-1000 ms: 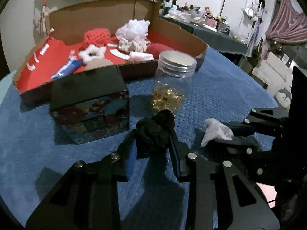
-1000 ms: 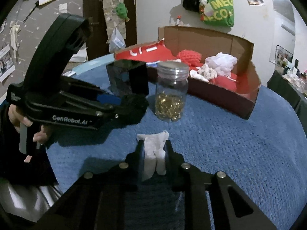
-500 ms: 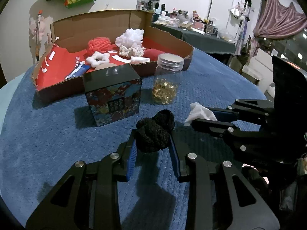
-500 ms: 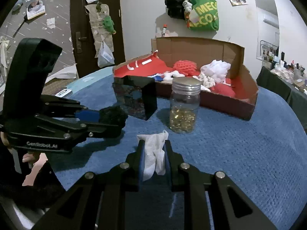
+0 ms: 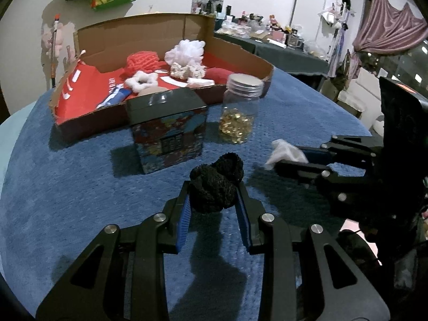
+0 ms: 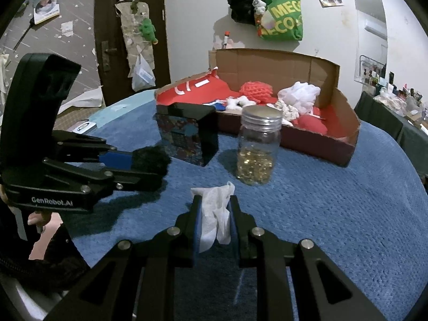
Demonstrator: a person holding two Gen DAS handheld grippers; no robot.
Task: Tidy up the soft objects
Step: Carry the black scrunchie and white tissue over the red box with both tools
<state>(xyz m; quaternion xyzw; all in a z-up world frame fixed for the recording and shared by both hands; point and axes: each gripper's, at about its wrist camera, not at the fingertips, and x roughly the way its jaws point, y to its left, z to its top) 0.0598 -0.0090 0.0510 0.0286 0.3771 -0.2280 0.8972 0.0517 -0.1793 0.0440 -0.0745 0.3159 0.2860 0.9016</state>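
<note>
My left gripper (image 5: 213,187) is shut on a black fuzzy ball (image 5: 216,182), held above the blue cloth; it also shows in the right wrist view (image 6: 151,159). My right gripper (image 6: 214,203) is shut on a crumpled white tissue (image 6: 216,214), which also shows at the right of the left wrist view (image 5: 285,153). A cardboard box (image 5: 240,50) with a red lining stands at the back of the table and holds several soft things: a white pom-pom (image 5: 186,52), a red knit ball (image 5: 141,61), a white star ring (image 5: 140,80).
A dark patterned tin (image 5: 167,131) and a clear jar of gold beads (image 5: 239,112) stand in front of the box, between it and both grippers. The round table has a blue cloth (image 6: 334,214). A green bag (image 6: 281,18) hangs on the wall.
Both grippers have drawn back from the box and risen, still holding their objects; the tin, jar and box look farther away now.
</note>
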